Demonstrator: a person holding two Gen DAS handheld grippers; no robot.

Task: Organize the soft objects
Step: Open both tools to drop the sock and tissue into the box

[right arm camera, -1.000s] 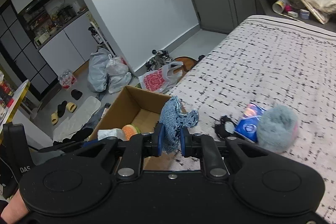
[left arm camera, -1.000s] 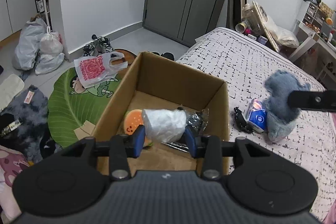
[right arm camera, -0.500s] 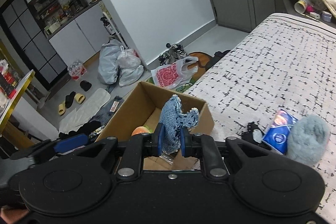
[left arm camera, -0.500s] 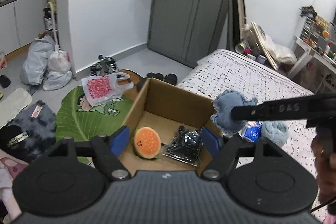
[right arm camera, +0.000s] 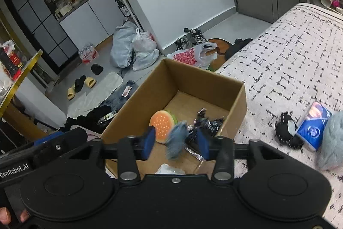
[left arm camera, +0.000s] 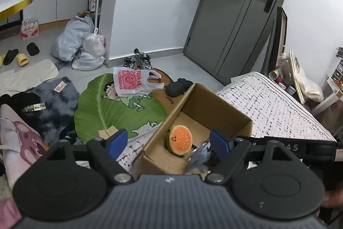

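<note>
A: Which step is going on?

B: The drop, I'd judge; the right gripper [right arm camera: 175, 144] is hanging over the cardboard box [right arm camera: 238, 100], its jaws are opening, and the blue fabric piece [right arm camera: 176, 140] is showing blurred between them, clear of both pads; it looks to be falling into the box beside the burger plush [right arm camera: 161, 125] and the dark crinkled wrapper [right arm camera: 203, 123].

A: And the left gripper [left arm camera: 169, 143]?

B: Its jaws are opening wide too, with nothing between them; it is sitting just beside the right one.

A: What is the next move calling for?

B: Probably reaching for the grey fluffy toy [right arm camera: 331, 141] on the bed [right arm camera: 289, 53], near the blue packet [right arm camera: 315, 126]; the box's near wall is standing close, so lifting clear first seems wise; the bed surface beyond is lying open.
</note>
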